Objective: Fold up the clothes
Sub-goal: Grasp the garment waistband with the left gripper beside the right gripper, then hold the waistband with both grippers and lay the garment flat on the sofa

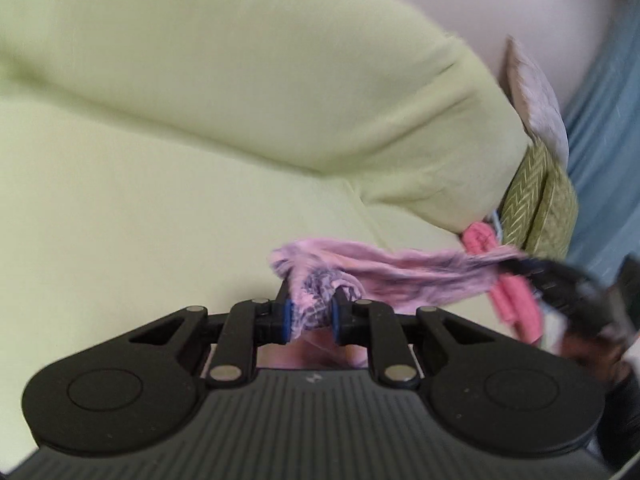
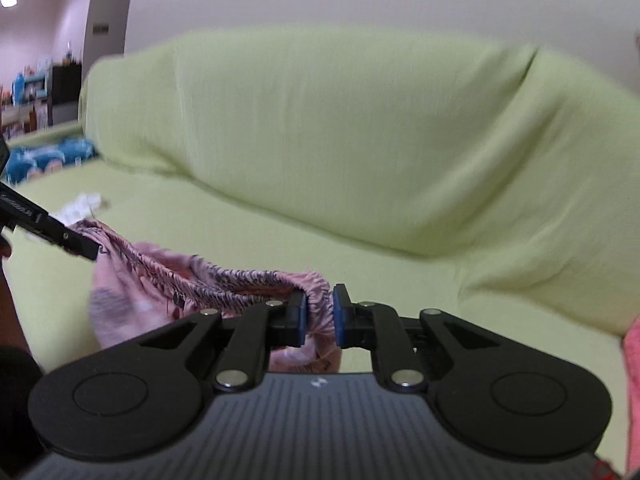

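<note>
Fingers (image 1: 313, 314) of both grippers pinch pink garment (image 1: 400, 276) taut

Light green sofa cover (image 2: 320, 128), pink cloth (image 1: 400, 276) with dark purple marks, green zigzag pillow (image 1: 540, 200), bright pink cloth (image 1: 516, 300), blue curtain (image 1: 608, 120)

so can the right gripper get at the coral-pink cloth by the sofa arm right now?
Probably not: the right gripper is shut on the pink patterned garment, so it isn't free for the coral-pink cloth.
</note>
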A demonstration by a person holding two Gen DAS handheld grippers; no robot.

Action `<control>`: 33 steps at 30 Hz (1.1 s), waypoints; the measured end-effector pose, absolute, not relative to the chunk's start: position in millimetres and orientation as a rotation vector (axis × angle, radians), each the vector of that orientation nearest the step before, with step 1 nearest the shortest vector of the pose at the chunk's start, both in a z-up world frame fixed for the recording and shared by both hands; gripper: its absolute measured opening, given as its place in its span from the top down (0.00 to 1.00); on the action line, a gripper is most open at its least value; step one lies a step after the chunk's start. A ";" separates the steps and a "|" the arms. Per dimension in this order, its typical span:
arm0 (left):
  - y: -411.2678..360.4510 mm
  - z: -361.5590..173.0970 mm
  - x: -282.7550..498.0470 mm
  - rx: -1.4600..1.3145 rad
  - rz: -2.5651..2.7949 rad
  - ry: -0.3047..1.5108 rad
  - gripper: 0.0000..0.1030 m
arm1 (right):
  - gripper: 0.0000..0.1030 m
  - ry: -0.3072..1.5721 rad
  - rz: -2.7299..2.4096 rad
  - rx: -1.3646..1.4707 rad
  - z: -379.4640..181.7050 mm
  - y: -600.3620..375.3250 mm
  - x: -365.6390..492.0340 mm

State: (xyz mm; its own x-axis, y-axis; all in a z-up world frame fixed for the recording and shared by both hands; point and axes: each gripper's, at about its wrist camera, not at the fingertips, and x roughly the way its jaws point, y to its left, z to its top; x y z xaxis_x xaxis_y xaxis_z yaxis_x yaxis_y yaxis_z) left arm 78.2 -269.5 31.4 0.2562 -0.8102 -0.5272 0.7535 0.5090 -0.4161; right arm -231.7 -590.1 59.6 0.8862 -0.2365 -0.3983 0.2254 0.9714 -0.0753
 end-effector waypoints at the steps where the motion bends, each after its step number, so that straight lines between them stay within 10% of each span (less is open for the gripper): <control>1: -258.5 49.0 73.4 -0.039 -1.066 0.725 0.86 | 0.86 0.388 -0.245 -0.036 72.5 -579.4 -242.5; 17: -194.3 196.7 6.0 0.271 -1.101 0.315 0.86 | 0.86 0.090 -0.329 -0.097 203.2 -490.7 -325.3; 33: -409.3 -77.8 202.2 0.303 -1.173 0.688 0.72 | 0.77 0.718 -0.460 0.099 -91.8 -700.9 -17.1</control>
State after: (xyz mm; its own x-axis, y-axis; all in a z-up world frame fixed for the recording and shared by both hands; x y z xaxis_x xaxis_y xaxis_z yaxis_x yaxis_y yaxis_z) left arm 202.2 -409.3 -77.8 0.2156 -0.7405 -0.6366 0.9171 0.3775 -0.1285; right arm -17.1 -700.9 -91.8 0.6579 -0.3723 -0.6547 0.4393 0.8958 -0.0680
